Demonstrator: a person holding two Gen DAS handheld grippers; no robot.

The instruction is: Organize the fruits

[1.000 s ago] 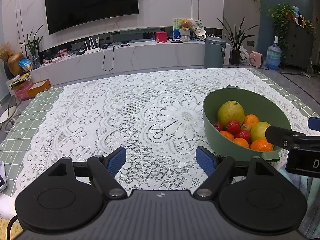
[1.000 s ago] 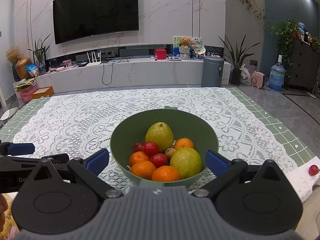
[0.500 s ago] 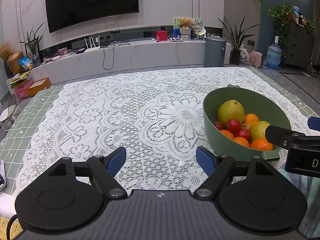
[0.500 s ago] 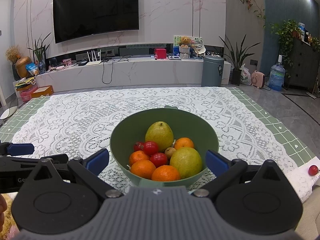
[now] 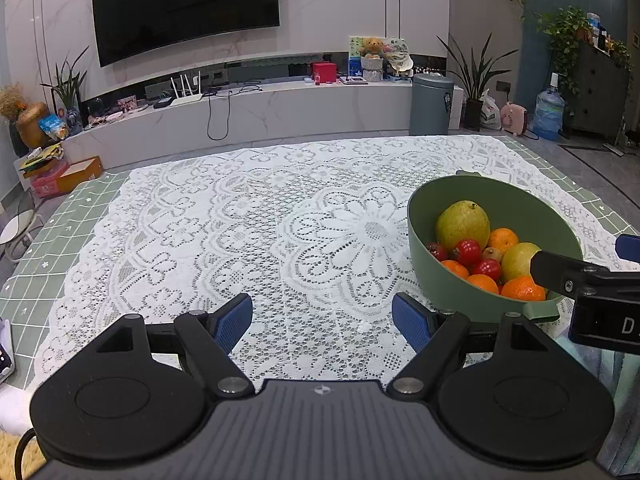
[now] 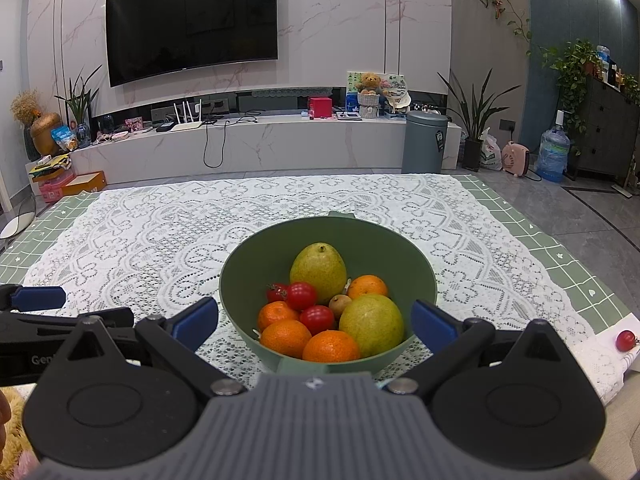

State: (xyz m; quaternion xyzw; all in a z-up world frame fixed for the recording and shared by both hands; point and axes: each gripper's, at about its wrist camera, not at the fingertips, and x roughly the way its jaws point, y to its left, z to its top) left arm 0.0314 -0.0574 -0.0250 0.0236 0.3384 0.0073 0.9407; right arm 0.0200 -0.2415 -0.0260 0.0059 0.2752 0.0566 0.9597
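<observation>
Fruits, pears, oranges, red tomatoes, heaped in green bowl

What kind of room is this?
Most likely a home living room: a wall-mounted TV, a low marble media console below it, and a lace-covered table holding a fruit bowl.

Both low, facing the TV wall — sharing the bowl.
</observation>
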